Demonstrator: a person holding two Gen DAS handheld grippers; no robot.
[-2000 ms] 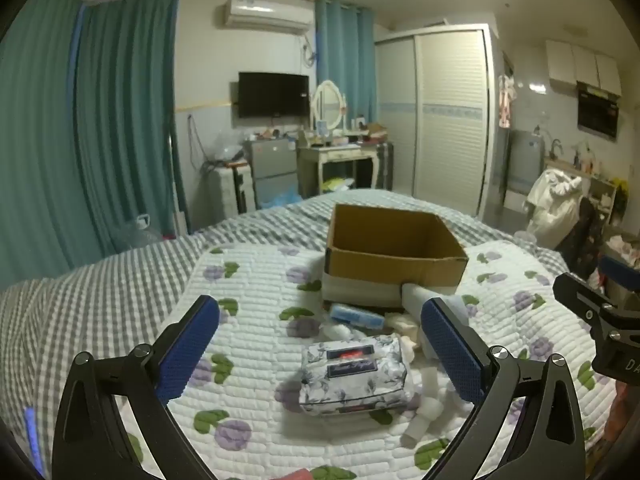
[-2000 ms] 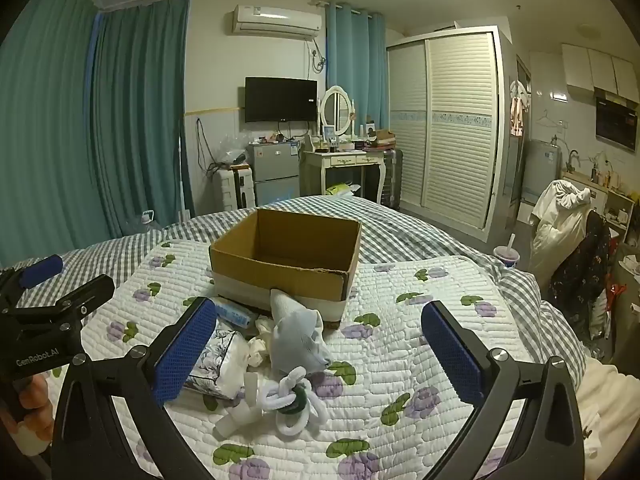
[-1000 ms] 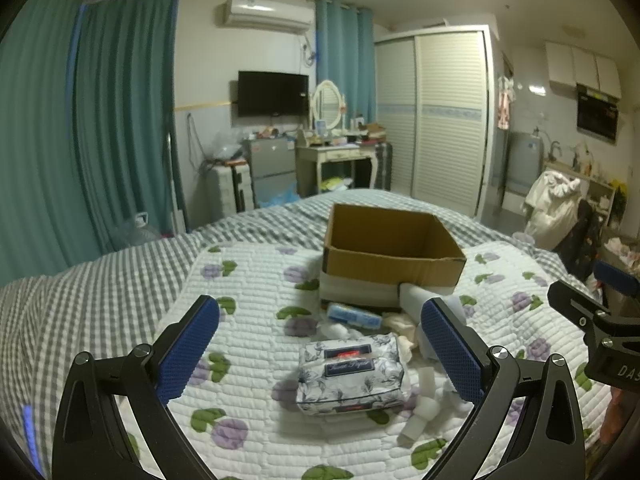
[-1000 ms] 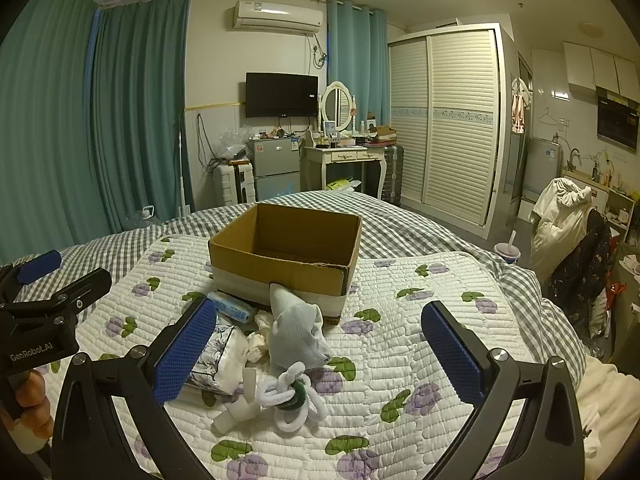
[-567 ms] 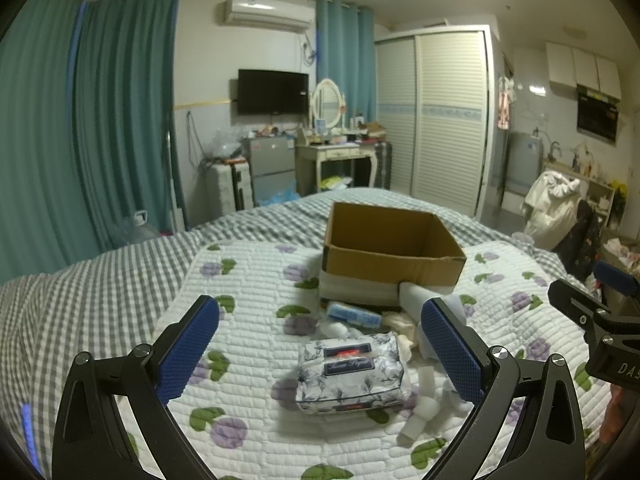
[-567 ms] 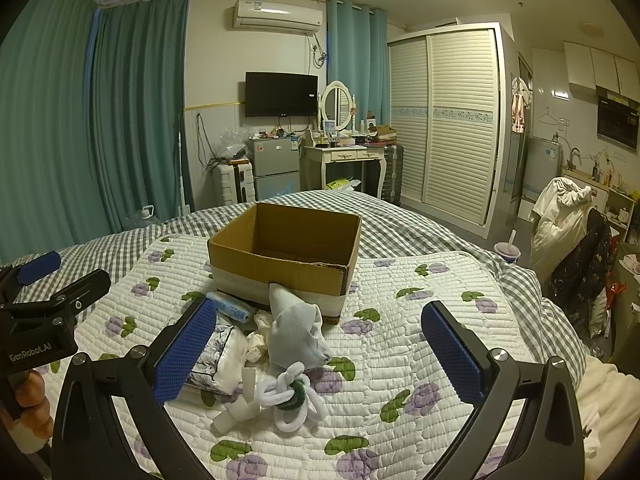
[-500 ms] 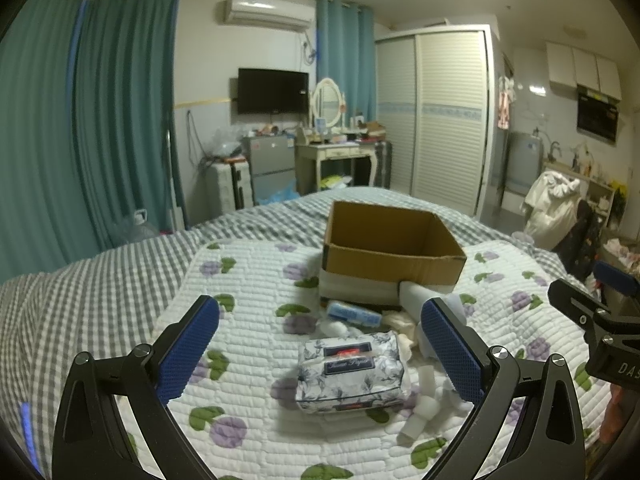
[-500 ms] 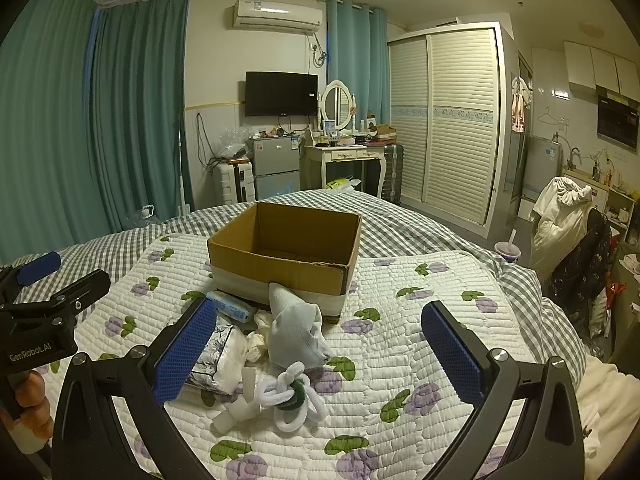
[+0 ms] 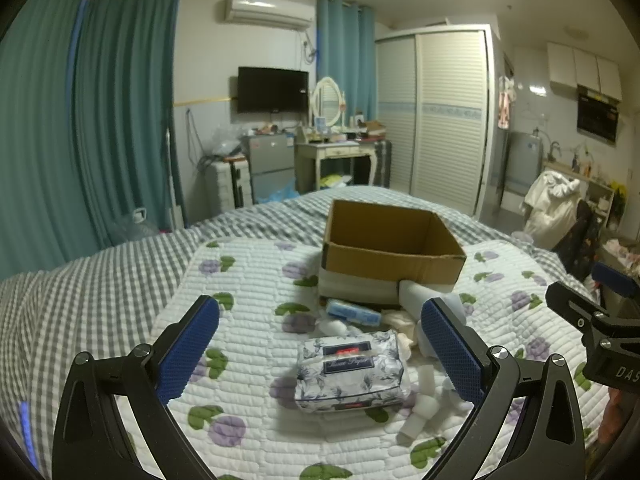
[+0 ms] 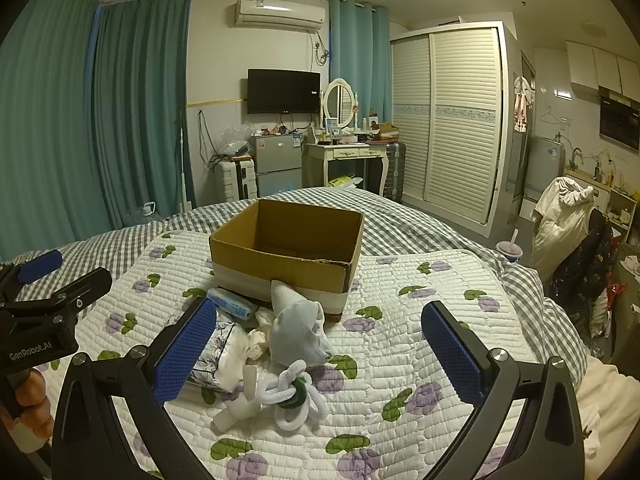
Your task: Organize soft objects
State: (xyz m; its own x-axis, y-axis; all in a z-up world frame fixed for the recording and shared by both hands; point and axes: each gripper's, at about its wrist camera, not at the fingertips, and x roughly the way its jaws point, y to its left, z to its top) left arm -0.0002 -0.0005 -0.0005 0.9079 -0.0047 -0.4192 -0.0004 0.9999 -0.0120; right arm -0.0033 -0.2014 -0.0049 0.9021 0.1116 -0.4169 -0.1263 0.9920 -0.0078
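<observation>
Looking along your left gripper [image 9: 320, 348], you have its blue pads spread wide with nothing between them; your right gripper [image 10: 320, 350] is spread just as wide and equally empty. Both hover above a white quilt [image 9: 248, 280] printed with purple flowers and green leaves, laid over a grey-and-white checked bedspread [image 9: 80, 280].

At 12 o'clock from your left gripper stands an open cardboard box [image 9: 390, 246], upright on the quilt, and what shows of its inside looks bare. The soft things lie heaped at its near side. A floral tissue pack [image 9: 350, 370] sits between your left pads in that view, lying flat. Just beyond it, toward 12 o'clock, lies a small blue packet [image 9: 352, 312] close to the box's foot. From your right gripper, a pale blue sock [image 10: 296, 328] stands bunched at 12 o'clock, its top leaning on the box front, with a crumpled cream cloth [image 10: 258, 338] touching it at 9 o'clock. Nearer you lies a white twisted rope toy [image 10: 280, 394] with a dark green ring in its loops.

Around the bed, teal curtains [image 10: 100, 120] hang at 10 o'clock, an air conditioner [image 10: 280, 14] is mounted high at 12 above a wall television [image 10: 283, 91], and a dressing table with an oval mirror [image 10: 340, 104] stands beside a white louvred wardrobe [image 10: 448, 120] at 1 o'clock. A chair draped with clothes [image 10: 568, 216] stands at 3 o'clock.
</observation>
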